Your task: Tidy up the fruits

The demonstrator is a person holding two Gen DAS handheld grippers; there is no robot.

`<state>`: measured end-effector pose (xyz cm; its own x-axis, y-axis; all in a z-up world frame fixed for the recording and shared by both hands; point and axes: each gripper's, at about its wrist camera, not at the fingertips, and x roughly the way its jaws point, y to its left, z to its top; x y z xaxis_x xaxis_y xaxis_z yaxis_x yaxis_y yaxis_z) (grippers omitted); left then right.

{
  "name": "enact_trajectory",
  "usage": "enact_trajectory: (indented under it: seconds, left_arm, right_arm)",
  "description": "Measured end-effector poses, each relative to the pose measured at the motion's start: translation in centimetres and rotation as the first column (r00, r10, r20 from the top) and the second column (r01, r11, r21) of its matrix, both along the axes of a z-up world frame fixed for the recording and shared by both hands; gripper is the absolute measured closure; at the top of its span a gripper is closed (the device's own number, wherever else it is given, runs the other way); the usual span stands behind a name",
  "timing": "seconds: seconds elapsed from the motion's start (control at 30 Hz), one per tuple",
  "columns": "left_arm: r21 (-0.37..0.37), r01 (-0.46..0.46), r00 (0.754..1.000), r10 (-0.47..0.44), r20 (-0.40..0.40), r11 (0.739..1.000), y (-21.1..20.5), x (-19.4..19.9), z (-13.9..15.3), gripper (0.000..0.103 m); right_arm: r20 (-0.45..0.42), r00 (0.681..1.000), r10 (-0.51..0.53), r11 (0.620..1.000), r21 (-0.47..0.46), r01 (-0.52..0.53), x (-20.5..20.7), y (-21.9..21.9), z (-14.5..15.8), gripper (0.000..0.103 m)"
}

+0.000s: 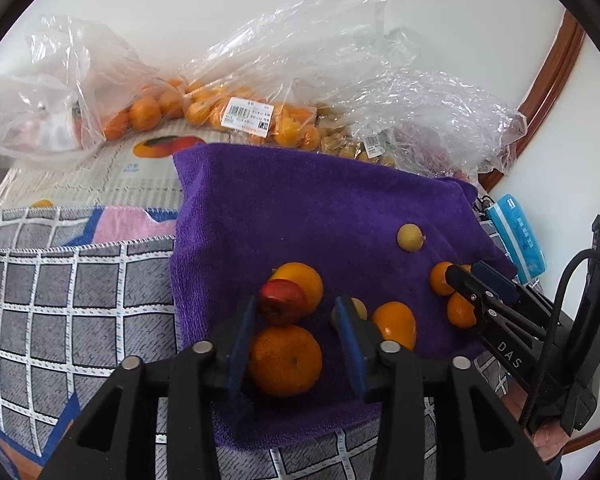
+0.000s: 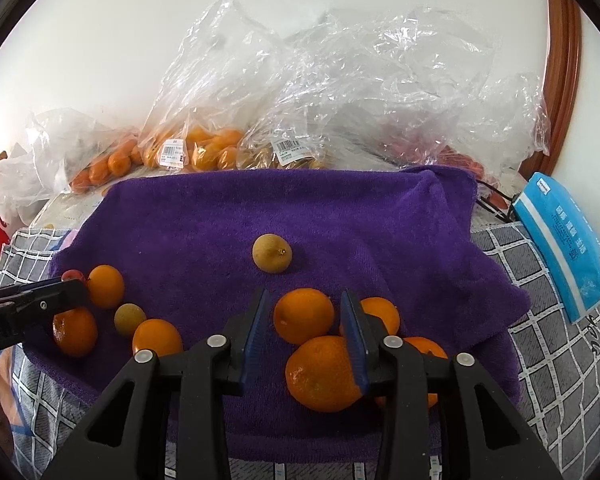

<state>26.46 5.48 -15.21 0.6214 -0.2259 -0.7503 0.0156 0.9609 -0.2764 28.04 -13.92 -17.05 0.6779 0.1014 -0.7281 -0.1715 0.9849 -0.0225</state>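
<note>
A: Left wrist view?
B: My left gripper (image 1: 296, 320) stands open low in the frame, a round orange mandarin (image 1: 285, 360) loose between its blue pads on the purple terry towel (image 1: 300, 208).
A: Right wrist view?
B: My right gripper (image 2: 306, 328) is open at lower centre, another mandarin (image 2: 304, 315) between the fingers, ungripped.

A grey checked cloth (image 2: 548, 320) carries a purple towel (image 2: 260, 216) and blue packet (image 2: 564, 240)
</note>
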Motion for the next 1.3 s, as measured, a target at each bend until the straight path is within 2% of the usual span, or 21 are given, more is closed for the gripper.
enact_trajectory:
  seconds: [0.17, 0.33, 0.53, 0.63, 0.7, 0.8, 0.93, 1.07, 1.3]
  left_arm:
    - [0.014, -0.006, 0.999, 0.006, 0.042, 1.0, 0.1, -1.5, 1.8, 0.051]
    - [0.034, -0.023, 0.997, 0.02, 0.077, 0.999, -0.1, -4.1, 3.8, 0.044]
    - [0.07, -0.039, 0.989, 0.029, 0.144, 0.997, -1.1, -9.2, 6.5, 0.04]
    - [0.096, -0.061, 0.982, 0.043, 0.183, 0.994, -1.9, -12.1, 7.8, 0.03]
    - [0.104, -0.055, 0.981, 0.034, 0.191, 0.993, -2.5, -13.7, 8.5, 0.028]
    - [0.128, -0.067, 0.973, 0.037, 0.226, 0.99, -3.3, -16.6, 9.5, 0.022]
    - [0.171, -0.104, 0.957, 0.052, 0.284, 0.98, -4.4, -20.0, 10.7, 0.013]
    - [0.167, -0.119, 0.95, 0.063, 0.307, 0.979, -4.8, -22.6, 11.7, 0.004]
    - [0.17, -0.127, 0.939, 0.063, 0.337, 0.977, -5.6, -25.1, 12.8, 0.004]
  right_arm:
    - [0.023, 0.999, -0.034, 0.999, 0.018, 0.034, -0.9, -0.5, 1.9, 0.055]
    - [0.032, 0.996, -0.081, 0.997, 0.0, 0.081, -2.8, -1.2, 4.2, 0.054]
    - [0.03, 0.993, -0.113, 0.994, -0.012, 0.113, -7.0, -2.2, 7.3, 0.054]
    - [0.026, 0.992, -0.127, 0.992, -0.01, 0.127, -9.5, -3.2, 8.7, 0.054]
    - [0.032, 0.989, -0.144, 0.989, -0.017, 0.145, -11.4, -3.7, 9.6, 0.054]
    - [0.052, 0.986, -0.16, 0.987, 0.0, 0.161, -14.6, -4.6, 11.0, 0.04]
    - [0.102, 0.982, -0.157, 0.987, 0.0, 0.158, -18.3, -4.9, 12.3, 0.015]
    - [0.145, 0.978, -0.152, 0.987, -0.024, 0.157, -21.3, -4.9, 13.4, 0.006]
    - [0.155, 0.973, -0.168, 0.986, 0.017, 0.167, -24.5, -5.9, 14.2, 0.006]
